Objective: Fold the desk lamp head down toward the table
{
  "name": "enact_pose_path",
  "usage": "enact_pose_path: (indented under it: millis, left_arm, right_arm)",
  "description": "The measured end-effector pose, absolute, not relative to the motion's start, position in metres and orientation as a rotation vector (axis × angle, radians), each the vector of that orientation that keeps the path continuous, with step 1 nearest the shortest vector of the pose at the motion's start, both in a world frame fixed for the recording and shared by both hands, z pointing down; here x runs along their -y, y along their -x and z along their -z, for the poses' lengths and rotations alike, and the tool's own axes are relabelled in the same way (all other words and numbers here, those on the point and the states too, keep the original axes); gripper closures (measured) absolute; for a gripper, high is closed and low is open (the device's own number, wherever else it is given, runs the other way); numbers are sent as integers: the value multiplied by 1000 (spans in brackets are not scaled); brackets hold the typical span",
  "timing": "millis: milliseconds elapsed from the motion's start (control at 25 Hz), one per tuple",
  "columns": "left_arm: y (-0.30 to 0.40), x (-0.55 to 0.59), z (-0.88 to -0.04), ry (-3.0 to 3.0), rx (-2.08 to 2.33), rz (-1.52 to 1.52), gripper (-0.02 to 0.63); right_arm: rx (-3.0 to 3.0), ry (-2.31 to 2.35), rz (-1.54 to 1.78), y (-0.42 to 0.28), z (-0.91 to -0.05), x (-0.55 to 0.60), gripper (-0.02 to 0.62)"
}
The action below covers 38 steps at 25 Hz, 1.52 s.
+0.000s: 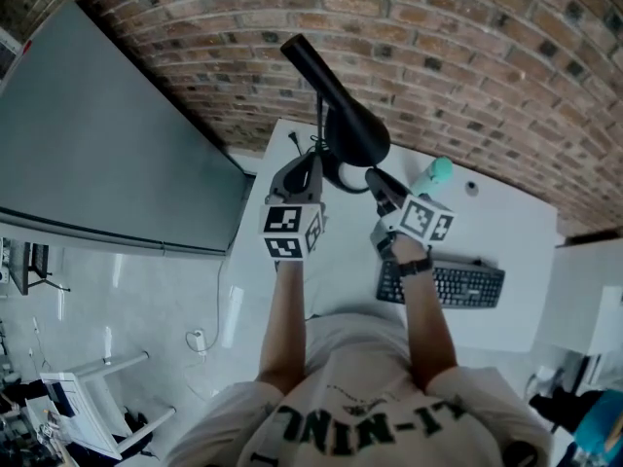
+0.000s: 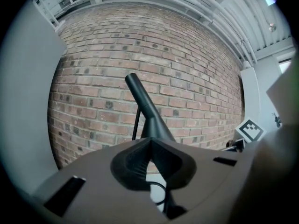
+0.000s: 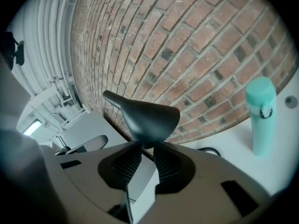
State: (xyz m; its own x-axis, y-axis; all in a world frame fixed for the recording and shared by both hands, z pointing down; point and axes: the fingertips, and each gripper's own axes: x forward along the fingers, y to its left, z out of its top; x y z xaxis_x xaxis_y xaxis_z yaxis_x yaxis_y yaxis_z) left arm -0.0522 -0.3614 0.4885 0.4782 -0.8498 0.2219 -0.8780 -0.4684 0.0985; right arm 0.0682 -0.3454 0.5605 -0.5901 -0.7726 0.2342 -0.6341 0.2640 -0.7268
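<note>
Our right claw nips only the rim of the lamp head, raised over the worktop, our left claw closed near its neck; we fear it slipping mid-fold.

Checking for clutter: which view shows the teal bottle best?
The right gripper view: the teal bottle stands whole, upright on the table. The head view shows only its top beyond the right gripper; the left gripper view misses it.
</note>
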Motion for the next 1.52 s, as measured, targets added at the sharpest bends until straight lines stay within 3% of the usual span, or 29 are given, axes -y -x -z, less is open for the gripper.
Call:
enact_pose_path:
  millis: [160,480,840,1080,1520]
  left_arm:
    - [42,353,-473,-2572,1484,-192,612]
    - [20,340,-449,-2653,1454,-176,612]
    - [11,329,-417,-2730,1465,-126,612]
    - [12,321,-405,-2761,1484,-98,612]
    - [23,311,-409,-2745,1502,-92,612]
  right_arm:
    - [-2343,1403,1115,-94,-546,338,531]
    - [-2489,1742,516,-135,-474,325,532]
    - [-2427,1882,169,-148,-414,310,546]
    - [-2428,1931,76,-147,-403,300,589]
    - [-2435,1921,58,-139,-403,290,591]
